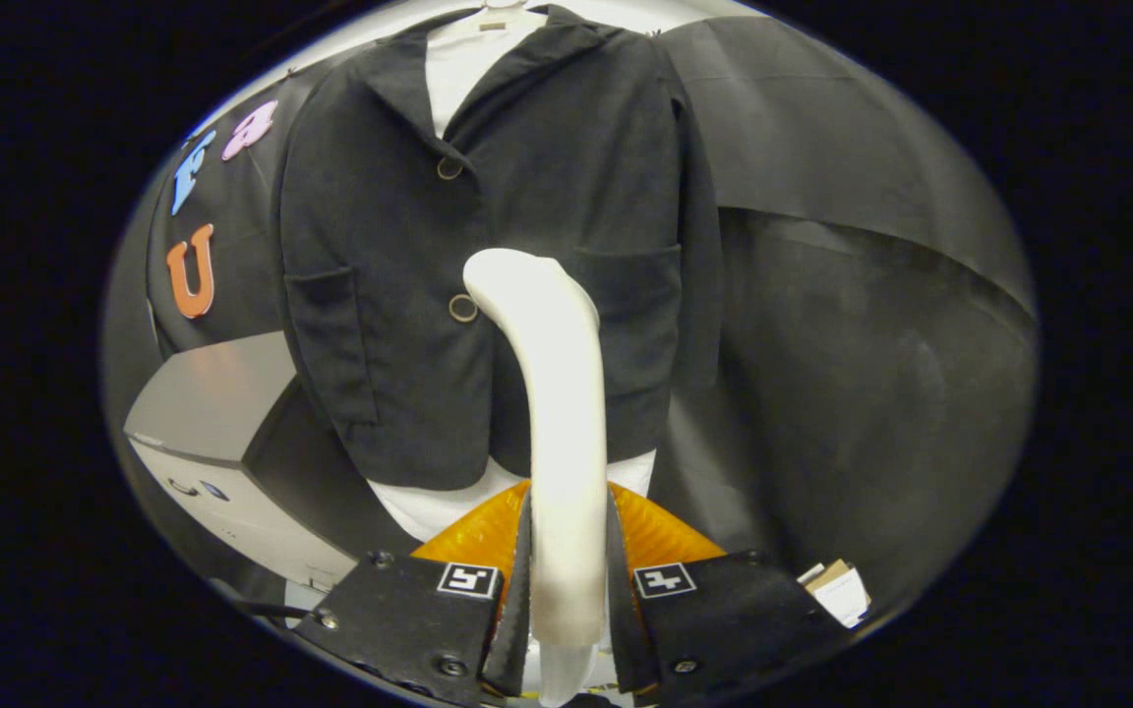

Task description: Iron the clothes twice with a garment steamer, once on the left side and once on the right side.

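The gripper [566,580] is clamping the white garment steamer [557,413], with both fingers pressing on the sides of its handle near the lower end. The steamer is rising from between the fingers and curving forward and a little to the left, so that its rounded head is sitting against the front of the dark jacket [488,256] straight ahead of the tongs. The head is lying just beside the lower ring-shaped button [462,308], on that button's right, at the height of the jacket's two patch pockets. A second ring button [449,168] is showing higher up the front, below the open collar.

The jacket is hanging upright beyond the fingers, over a white shirt [458,69] that is showing at the neck and again below the jacket's hem, just above the fingertips. Whether the steamer head is actually touching the cloth or only hovering close to it cannot be told.

To the left of the fingers and lower down, a grey box-like unit [217,413] with a pale front is standing against the black wall cloth. To the right, beyond the fingers, a dark draped cloth [871,295] is hanging in broad folds. Near the right finger's outer edge, a small white and brown tag [837,588] is sticking out.
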Demonstrator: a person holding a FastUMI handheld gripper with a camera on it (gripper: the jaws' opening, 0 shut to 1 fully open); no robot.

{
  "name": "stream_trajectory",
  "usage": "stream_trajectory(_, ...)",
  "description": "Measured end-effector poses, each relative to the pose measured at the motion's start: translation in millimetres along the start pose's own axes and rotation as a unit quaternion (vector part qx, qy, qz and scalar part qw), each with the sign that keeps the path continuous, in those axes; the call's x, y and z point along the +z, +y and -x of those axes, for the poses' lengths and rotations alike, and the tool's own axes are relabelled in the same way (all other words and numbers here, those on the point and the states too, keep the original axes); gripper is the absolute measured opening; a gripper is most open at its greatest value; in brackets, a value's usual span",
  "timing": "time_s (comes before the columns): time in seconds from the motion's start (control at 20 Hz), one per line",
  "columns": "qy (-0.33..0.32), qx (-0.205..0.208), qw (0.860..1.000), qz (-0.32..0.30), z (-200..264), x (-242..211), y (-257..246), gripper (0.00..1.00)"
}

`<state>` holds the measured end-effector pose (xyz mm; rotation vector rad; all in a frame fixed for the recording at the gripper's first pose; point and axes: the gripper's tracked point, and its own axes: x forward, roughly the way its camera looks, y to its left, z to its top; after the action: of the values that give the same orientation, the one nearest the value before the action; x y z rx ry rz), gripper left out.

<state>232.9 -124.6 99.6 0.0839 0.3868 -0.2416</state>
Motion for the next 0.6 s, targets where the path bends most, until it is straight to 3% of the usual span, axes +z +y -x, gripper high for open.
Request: stream_trajectory(0.6,0.054,0.003,0.999,-0.003,-13,-50,6,0.37)
